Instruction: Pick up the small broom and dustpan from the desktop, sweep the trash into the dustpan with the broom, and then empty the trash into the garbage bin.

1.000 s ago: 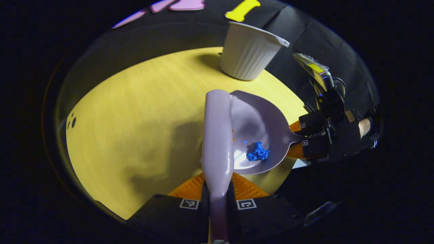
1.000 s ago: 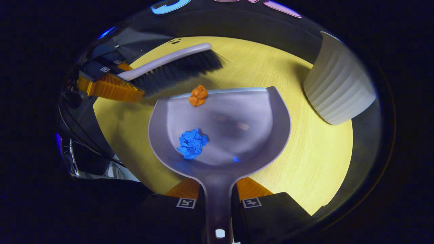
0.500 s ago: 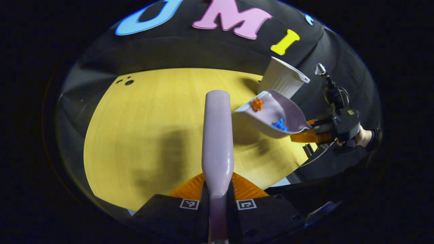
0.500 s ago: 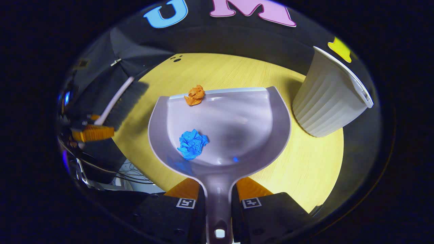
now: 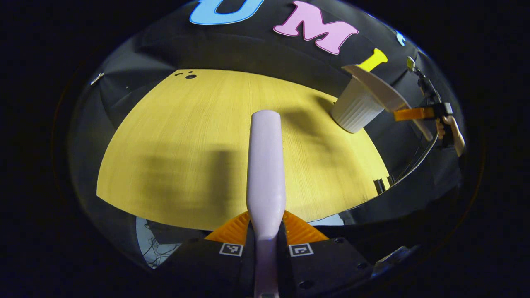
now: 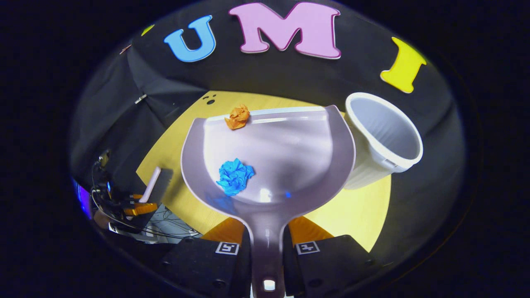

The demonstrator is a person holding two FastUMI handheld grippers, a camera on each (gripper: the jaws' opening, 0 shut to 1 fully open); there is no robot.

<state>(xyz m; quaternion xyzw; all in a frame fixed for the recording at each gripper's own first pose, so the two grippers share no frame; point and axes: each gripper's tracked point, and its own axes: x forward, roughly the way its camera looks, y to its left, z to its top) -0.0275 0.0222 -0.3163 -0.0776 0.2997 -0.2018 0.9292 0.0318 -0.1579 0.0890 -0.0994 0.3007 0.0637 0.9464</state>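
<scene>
In the right gripper view my right gripper [image 6: 267, 244] is shut on the handle of the pale lilac dustpan [image 6: 281, 153], held up in the air. A crumpled blue paper ball [image 6: 234, 176] lies in the pan and an orange one [image 6: 237, 117] sits at its front lip. The white ribbed garbage bin [image 6: 383, 138] stands just right of the pan, its mouth open. In the left gripper view my left gripper [image 5: 266, 242] is shut on the lilac broom [image 5: 266, 165], pointing out over the yellow desktop [image 5: 186, 136]. Far right there, the dustpan [image 5: 383, 93] hovers over the bin [image 5: 356, 109].
The yellow desktop [image 6: 352, 211] ends near both grippers, with cables and grey floor below its front edge. Black cloth walls close the booth behind the desk. A hand [image 5: 451, 128] holds the far gripper at the right rim.
The dustpan has lifted off the desk and moved up beside the bin, both paper balls still in it. The broom has drawn back away from the pan.
</scene>
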